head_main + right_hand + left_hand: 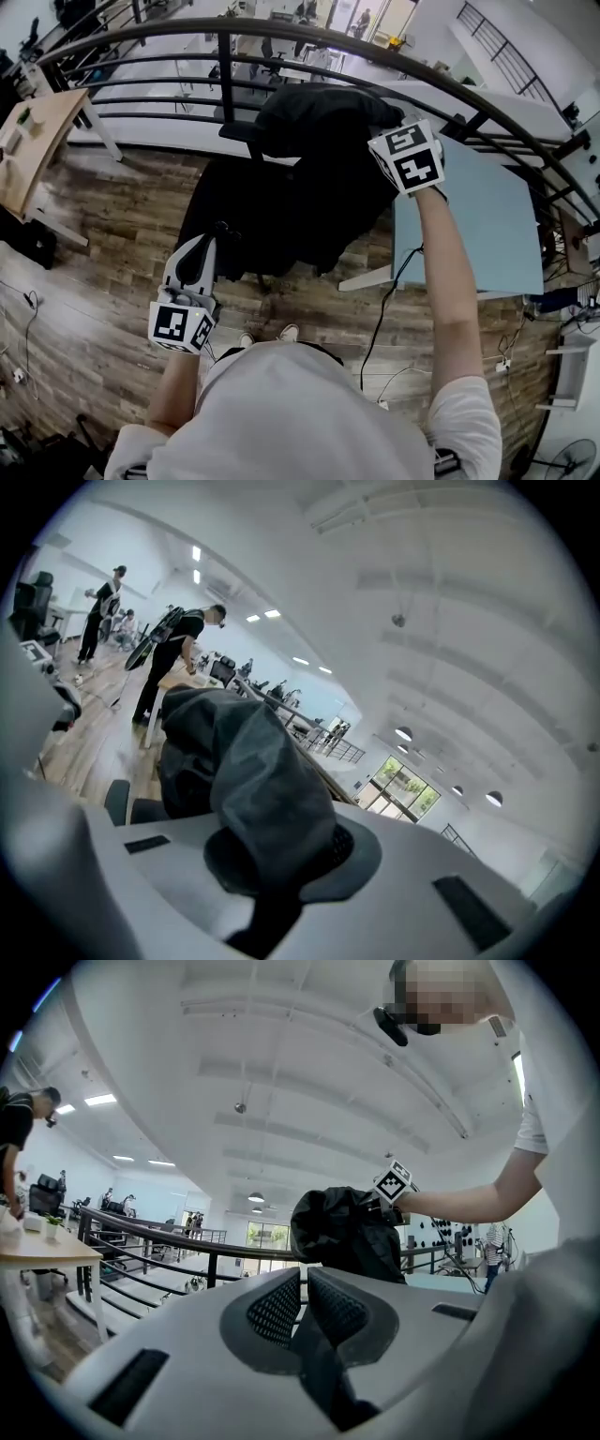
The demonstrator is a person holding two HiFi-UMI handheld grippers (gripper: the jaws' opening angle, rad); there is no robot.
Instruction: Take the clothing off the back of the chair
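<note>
A black jacket [319, 120] hangs bunched above the black office chair [246, 217], lifted off the chair's back. My right gripper [382, 122] is shut on a fold of it; in the right gripper view the dark cloth [253, 780] drapes over the jaws and hides the pads. The left gripper view shows the jacket [342, 1232] held up at arm's length. My left gripper [221, 232] is low beside the chair's left side, shut with nothing between its pads [281, 1307].
A curved black railing [281, 37] runs behind the chair. A light blue table [487, 225] stands to the right, a wooden desk [28, 141] to the left. A cable [384, 309] trails over the wood floor. People [173, 658] stand farther off.
</note>
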